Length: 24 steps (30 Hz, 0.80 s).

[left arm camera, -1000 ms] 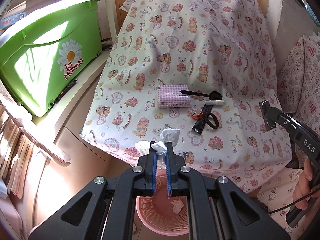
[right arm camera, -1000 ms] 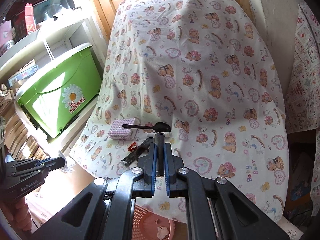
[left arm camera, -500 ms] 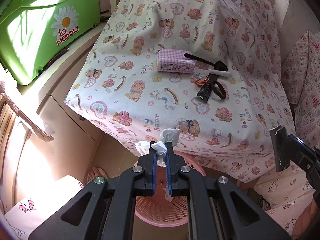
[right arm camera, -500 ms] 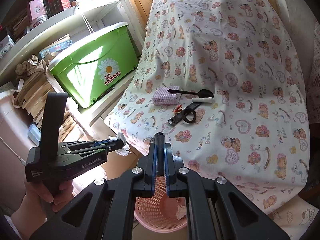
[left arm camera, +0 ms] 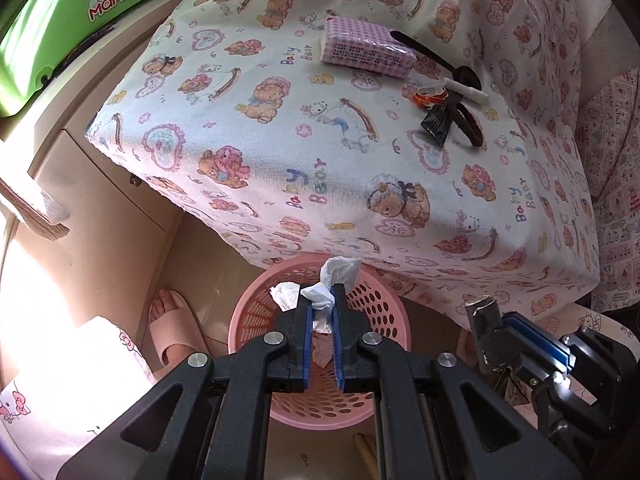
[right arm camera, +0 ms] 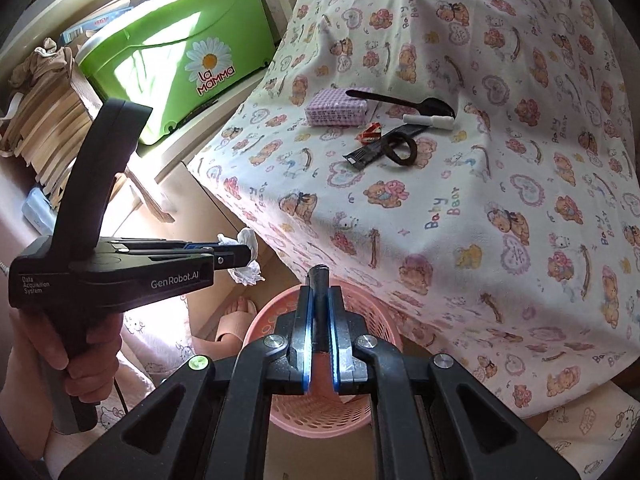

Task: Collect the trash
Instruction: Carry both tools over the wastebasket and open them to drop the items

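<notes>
- White crumpled tissue (left arm camera: 334, 280) is clamped between the blue-padded jaws of your left gripper (left arm camera: 321, 312), which hangs directly over the pink basket (left arm camera: 372, 308); more paper lies inside the basket.
- Your right gripper (right arm camera: 320, 300) is closed on a dark cylindrical stick (right arm camera: 320, 280), its tip protruding past the pads, also over the basket's rim (right arm camera: 276, 308).
- Your left hand (right arm camera: 76, 356) wraps the left tool's handle, left of the basket.
- A foot in a pink slipper (left arm camera: 172, 328) rests on the floor just left of the basket.
- The basket sits partly under the overhanging bear-print cloth (left arm camera: 280, 120).
- Beyond the basket, on that cloth: a black comb with a hair tie (right arm camera: 396, 148), a red wrapper (right arm camera: 370, 133), a white tube (right arm camera: 428, 121), a black spoon (right arm camera: 400, 101) and a lilac checked packet (right arm camera: 336, 109).
- Farthest from the basket, upper left, stands a green bin (right arm camera: 180, 60).
</notes>
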### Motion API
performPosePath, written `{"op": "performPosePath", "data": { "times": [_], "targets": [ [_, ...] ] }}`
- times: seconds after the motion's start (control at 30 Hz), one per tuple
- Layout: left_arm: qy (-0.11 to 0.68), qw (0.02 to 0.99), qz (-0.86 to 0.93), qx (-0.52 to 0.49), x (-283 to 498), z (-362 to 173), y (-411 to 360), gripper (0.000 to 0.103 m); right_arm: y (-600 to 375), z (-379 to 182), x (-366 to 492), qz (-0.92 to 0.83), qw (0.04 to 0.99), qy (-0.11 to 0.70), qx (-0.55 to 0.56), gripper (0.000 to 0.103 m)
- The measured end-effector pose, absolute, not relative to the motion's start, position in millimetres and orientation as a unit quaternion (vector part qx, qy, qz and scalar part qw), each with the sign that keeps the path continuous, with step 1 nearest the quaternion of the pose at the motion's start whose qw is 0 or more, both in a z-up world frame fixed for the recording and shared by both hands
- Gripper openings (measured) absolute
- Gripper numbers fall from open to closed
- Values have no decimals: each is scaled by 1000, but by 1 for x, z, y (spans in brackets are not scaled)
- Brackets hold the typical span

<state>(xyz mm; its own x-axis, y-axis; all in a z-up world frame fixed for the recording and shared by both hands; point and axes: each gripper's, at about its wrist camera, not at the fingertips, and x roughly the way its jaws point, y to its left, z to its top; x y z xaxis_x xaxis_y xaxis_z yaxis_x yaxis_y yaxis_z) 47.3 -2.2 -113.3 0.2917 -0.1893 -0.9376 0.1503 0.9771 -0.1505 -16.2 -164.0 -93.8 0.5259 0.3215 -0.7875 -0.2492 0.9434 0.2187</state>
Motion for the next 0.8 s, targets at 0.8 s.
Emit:
{"op": "performPosePath", "data": {
  "times": [0.8],
  "targets": [
    [696,716,-53,7,58,-232,-6,10,-147,-219,8,127,790,600,12,8]
  ]
}}
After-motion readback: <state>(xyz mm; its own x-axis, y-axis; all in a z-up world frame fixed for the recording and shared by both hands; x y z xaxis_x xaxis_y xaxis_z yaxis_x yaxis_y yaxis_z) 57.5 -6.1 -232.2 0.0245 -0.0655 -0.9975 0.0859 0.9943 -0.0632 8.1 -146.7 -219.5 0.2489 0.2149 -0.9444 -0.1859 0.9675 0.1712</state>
